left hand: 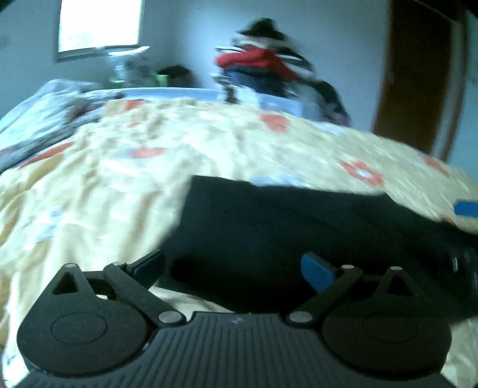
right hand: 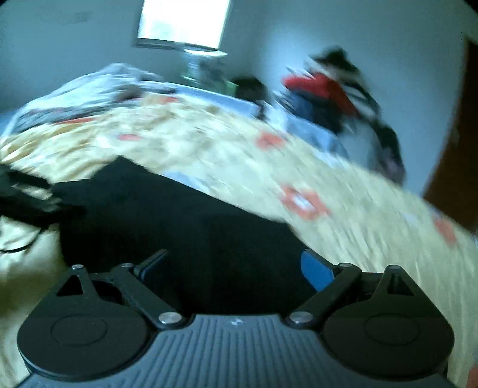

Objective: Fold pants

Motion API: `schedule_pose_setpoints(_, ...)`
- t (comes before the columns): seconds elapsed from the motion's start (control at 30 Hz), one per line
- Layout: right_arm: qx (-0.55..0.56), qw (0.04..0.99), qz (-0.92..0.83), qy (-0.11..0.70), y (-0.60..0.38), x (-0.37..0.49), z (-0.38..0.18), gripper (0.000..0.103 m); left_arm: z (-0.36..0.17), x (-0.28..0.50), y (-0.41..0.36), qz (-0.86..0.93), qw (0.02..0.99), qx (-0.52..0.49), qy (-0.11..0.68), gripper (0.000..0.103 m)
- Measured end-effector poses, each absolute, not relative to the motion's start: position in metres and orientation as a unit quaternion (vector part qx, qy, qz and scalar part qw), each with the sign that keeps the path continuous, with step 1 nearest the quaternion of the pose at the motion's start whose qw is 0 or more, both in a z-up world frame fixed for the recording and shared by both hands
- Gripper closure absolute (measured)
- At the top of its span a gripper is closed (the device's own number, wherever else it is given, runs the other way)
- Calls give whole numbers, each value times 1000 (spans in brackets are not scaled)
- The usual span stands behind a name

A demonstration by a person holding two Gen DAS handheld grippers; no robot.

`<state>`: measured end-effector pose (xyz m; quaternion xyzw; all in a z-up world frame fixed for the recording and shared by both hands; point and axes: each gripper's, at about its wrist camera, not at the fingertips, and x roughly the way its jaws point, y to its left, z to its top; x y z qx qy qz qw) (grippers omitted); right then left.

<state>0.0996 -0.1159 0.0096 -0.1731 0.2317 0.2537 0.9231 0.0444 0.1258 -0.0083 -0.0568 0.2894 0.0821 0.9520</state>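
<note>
Both views blurred. Left claw [left hand: 234, 270] spread wide, nothing held; right claw [right hand: 236, 268] likewise wide and empty. Dark pants [left hand: 298, 232] lie flat on the bed [left hand: 119, 185], just ahead of both claws.

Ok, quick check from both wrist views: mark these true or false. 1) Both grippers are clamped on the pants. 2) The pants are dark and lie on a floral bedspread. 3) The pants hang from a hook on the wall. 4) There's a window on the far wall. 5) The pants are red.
1) False. The left gripper and right gripper both stand wide open, nothing pinched between the pads.
2) True. The dark pants lie on the cream bedspread with red flowers.
3) False. They lie on the bed.
4) True. A bright window shows on the far wall.
5) False. They are black or very dark; the red belongs to a blurred pile of clothes beyond the bed.
</note>
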Motion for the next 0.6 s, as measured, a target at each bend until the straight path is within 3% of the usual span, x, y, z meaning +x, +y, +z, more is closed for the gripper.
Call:
schedule_pose_setpoints(0.3, -393, 852, 324, 116, 7, 34, -39, 2, -3, 39, 195, 148, 921, -186, 309, 4)
schedule_pose_setpoints(0.6, -383, 872, 279, 120, 21, 42, -56, 0, -16, 53, 189, 74, 894, -264, 353, 4)
